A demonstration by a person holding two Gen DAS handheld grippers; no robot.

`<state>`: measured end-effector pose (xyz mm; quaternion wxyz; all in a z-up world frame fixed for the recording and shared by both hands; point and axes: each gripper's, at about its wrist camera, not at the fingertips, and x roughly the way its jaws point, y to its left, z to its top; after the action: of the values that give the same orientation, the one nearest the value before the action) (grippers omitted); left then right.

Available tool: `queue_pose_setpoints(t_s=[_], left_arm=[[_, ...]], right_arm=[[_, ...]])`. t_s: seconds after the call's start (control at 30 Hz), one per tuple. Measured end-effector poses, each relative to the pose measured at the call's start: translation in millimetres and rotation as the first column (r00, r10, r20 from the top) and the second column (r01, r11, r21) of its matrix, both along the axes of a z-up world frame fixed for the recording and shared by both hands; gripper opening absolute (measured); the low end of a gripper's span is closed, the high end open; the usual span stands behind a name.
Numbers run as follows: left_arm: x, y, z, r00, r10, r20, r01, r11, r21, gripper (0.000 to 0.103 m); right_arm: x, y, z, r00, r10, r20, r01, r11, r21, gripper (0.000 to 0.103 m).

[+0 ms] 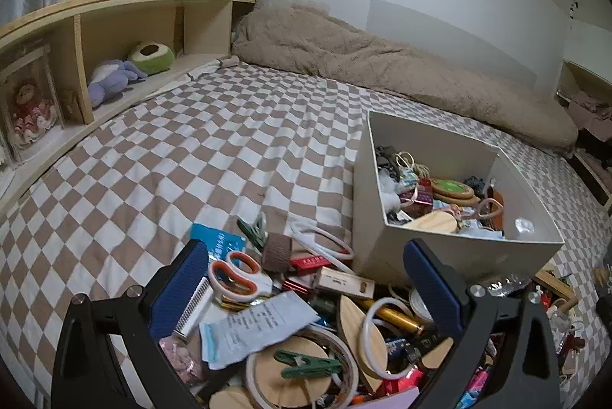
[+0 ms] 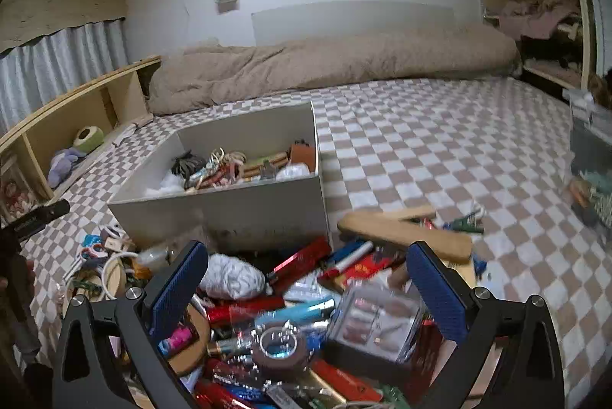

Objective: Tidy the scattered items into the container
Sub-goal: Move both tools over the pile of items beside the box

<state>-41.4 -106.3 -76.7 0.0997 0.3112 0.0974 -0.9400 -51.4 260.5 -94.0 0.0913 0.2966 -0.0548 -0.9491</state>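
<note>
Hovering over the clutter [image 1: 298,325] on the checkered bed [image 1: 172,160], left gripper [image 1: 306,279] with fingers spread wide, pinching nothing, scissors [image 1: 237,275] and a receipt [image 1: 256,328] lying between them. Hanging likewise over the pile, right gripper [image 2: 306,279] with fingers spread and empty, a clear case [image 2: 378,325] and tape roll [image 2: 281,347] sitting below. Standing just behind the heap, box [image 2: 229,214], already partly filled.
</note>
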Motion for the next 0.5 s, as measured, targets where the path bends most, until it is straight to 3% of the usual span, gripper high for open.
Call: queue_pose_setpoints(t_s=[0.17,0.5], left_arm=[[2.5,5.7,-0.2,1.0,0.013,-0.015,-0.014,1.0,-0.01,0.103],[2.4,12.3,3.0,0.999,0.003,-0.041,-0.004,1.0,-0.027,0.103]], right_arm=[[8.1,-4.8,-21.5,1.0,0.026,0.004,-0.025,0.999,-0.033,0.103],[6.0,-0.9,-58.8,0.992,0.05,0.112,-0.04,0.995,-0.091,0.103]])
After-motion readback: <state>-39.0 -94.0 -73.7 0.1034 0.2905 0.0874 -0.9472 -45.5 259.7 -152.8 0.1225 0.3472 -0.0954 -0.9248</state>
